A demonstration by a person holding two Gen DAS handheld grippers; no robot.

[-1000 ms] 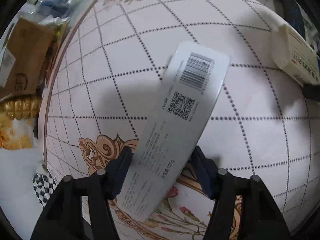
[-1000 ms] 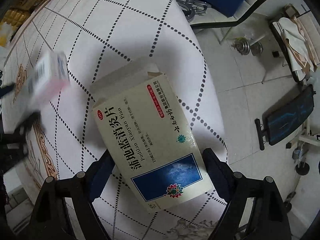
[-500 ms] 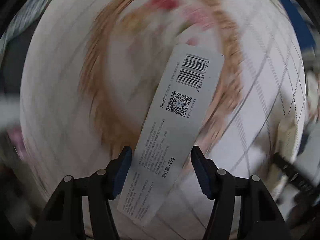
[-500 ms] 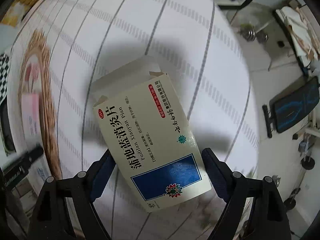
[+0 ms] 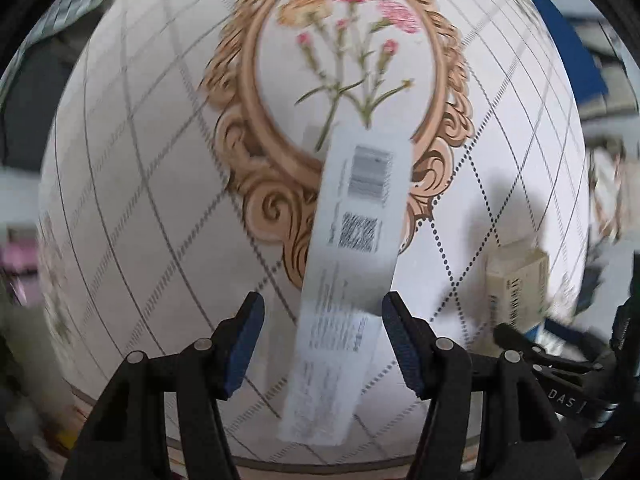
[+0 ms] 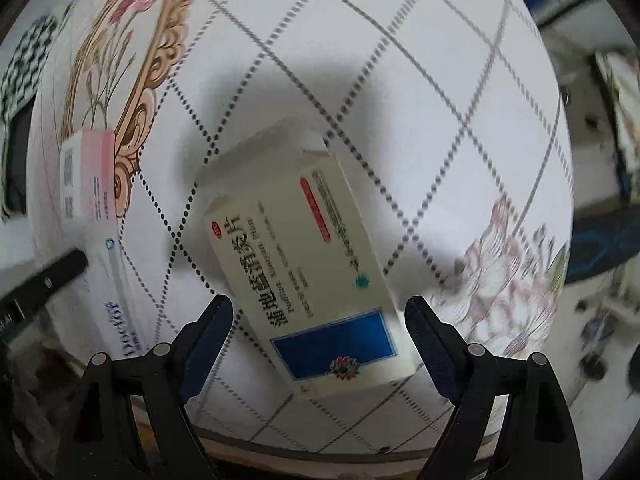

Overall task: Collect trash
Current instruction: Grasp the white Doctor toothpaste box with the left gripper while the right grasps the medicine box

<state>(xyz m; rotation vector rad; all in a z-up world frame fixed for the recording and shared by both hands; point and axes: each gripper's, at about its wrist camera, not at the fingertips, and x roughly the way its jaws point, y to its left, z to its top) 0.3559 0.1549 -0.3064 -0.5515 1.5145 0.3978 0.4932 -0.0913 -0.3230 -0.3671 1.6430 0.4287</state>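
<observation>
My left gripper [image 5: 322, 312] points down over the round table [image 5: 140, 200], and its jaws are opening. Between them is a long grey-white carton [image 5: 360, 220] with a barcode. It is blurred, with a clear gap to the left pad. The same carton shows pink and white at the left of the right wrist view [image 6: 88, 176]. My right gripper [image 6: 318, 312] also points down with its jaws opening. A cream medicine box [image 6: 304, 272] with a blue panel lies between them, with a gap on each side and its shadow on the cloth. That box also shows in the left wrist view [image 5: 516, 284].
The cloth is white with a dotted diamond grid and a gold-framed flower medallion [image 5: 348, 60]. The table's near rim [image 6: 320, 446] runs along the bottom of both views. A checked cloth [image 6: 24, 64] lies off the table at the left, and floor clutter [image 6: 600, 320] lies beyond its right edge.
Both hands swept across the table to beside the flower medallion, and the left wrist rolled. Both cartons, gripped earlier, now sit loose between wider jaws and look smaller.
</observation>
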